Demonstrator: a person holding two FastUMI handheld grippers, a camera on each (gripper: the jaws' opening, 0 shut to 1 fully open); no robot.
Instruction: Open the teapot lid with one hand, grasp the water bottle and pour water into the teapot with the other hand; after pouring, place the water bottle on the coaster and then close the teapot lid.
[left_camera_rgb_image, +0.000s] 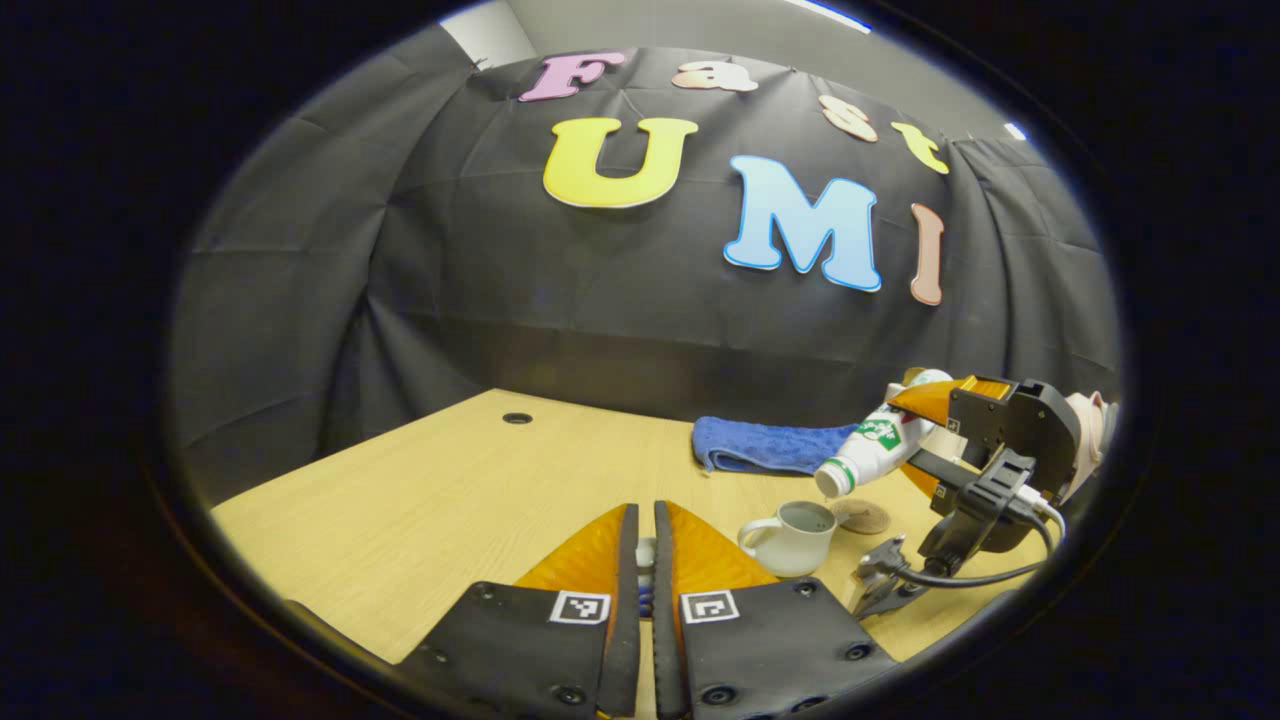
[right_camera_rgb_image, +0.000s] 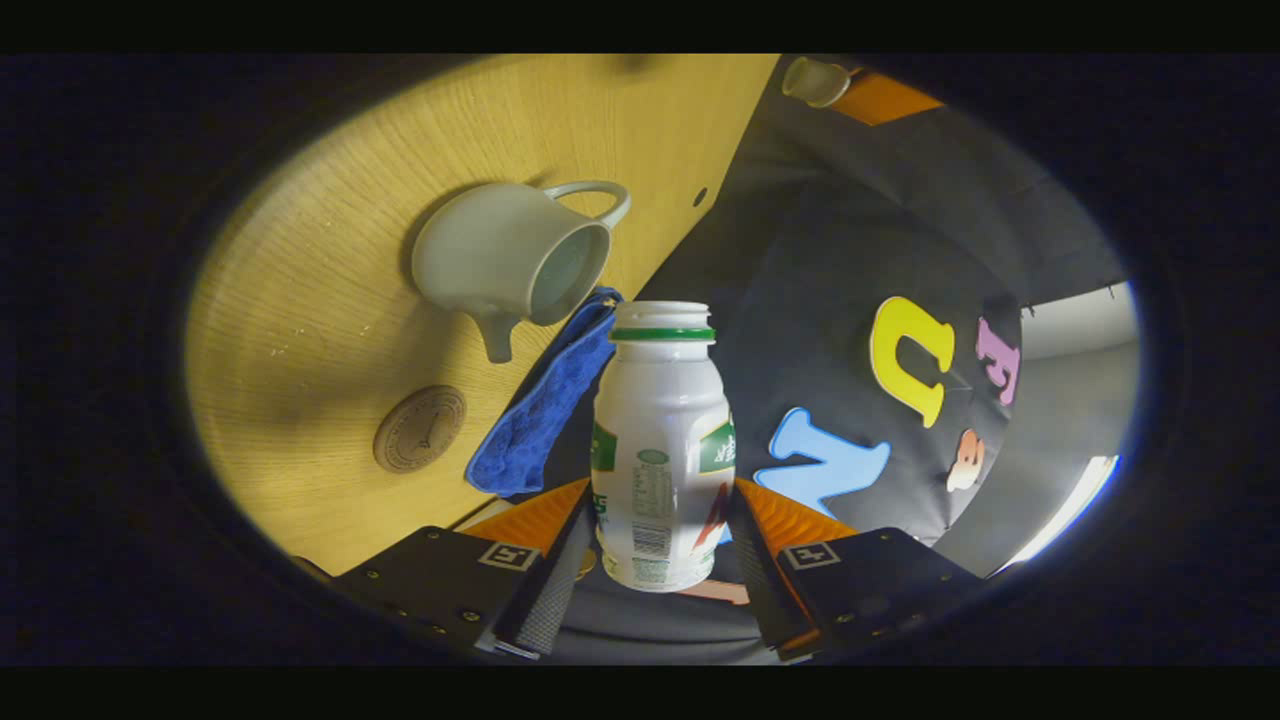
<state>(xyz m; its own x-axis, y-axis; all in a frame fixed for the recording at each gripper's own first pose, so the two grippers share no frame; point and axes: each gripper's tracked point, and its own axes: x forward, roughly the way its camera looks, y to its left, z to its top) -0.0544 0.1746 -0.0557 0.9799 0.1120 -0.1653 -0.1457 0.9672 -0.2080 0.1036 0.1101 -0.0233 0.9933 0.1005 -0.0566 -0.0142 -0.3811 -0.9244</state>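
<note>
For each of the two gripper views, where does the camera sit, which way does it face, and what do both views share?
Left gripper view: rides the left gripper, low over the light wooden table, facing the black cloth wall; its fingers clamp a small lid.
Right gripper view: rides the tilted right gripper, looking along the white plastic bottle it grips.
Shared: grey-white ceramic teapot, round brown coaster, blue towel, bottle.

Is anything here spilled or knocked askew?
No spill shows. The water bottle is tilted mouth-down over the open teapot, held by the right gripper, which looks deliberate. The coaster lies bare on the table, beside the blue cloth.
</note>
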